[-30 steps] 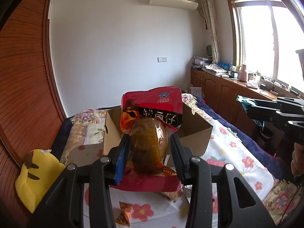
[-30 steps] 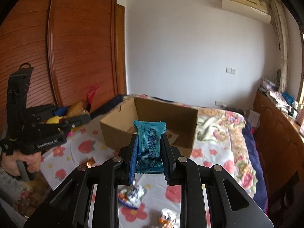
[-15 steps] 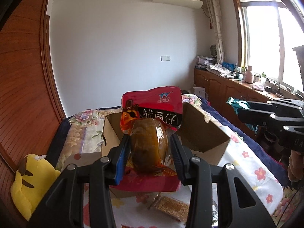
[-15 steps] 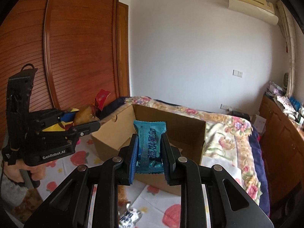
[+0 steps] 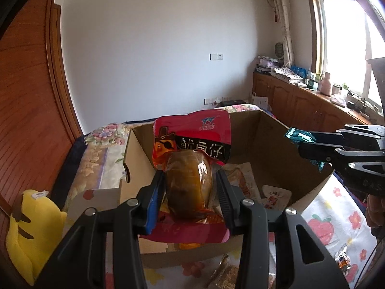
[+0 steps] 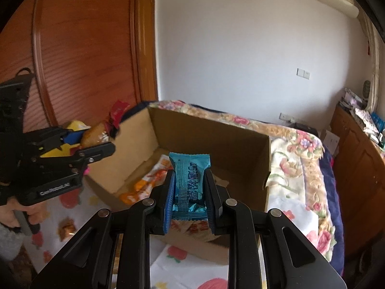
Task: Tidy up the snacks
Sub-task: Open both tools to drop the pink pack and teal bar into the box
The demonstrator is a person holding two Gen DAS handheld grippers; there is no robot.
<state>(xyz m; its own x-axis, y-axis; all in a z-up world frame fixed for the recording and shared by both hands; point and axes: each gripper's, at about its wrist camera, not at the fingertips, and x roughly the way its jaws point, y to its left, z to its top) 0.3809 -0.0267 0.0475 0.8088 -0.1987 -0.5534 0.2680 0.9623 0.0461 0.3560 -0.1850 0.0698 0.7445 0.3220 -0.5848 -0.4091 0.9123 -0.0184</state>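
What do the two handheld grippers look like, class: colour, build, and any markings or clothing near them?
Both are black plastic with angular linkage arms and silver pivot bolts. The left gripper and right gripper each have one blue ribbed pad and one black. The right-wrist view shows white lettering on the left gripper's side, and a pale fuzzy sleeve at the holding hand.

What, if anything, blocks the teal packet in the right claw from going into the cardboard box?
Nothing visible does. The right claw holds the teal packet above the open cardboard box; its top is uncovered, and the snacks inside lie flat on the bottom.
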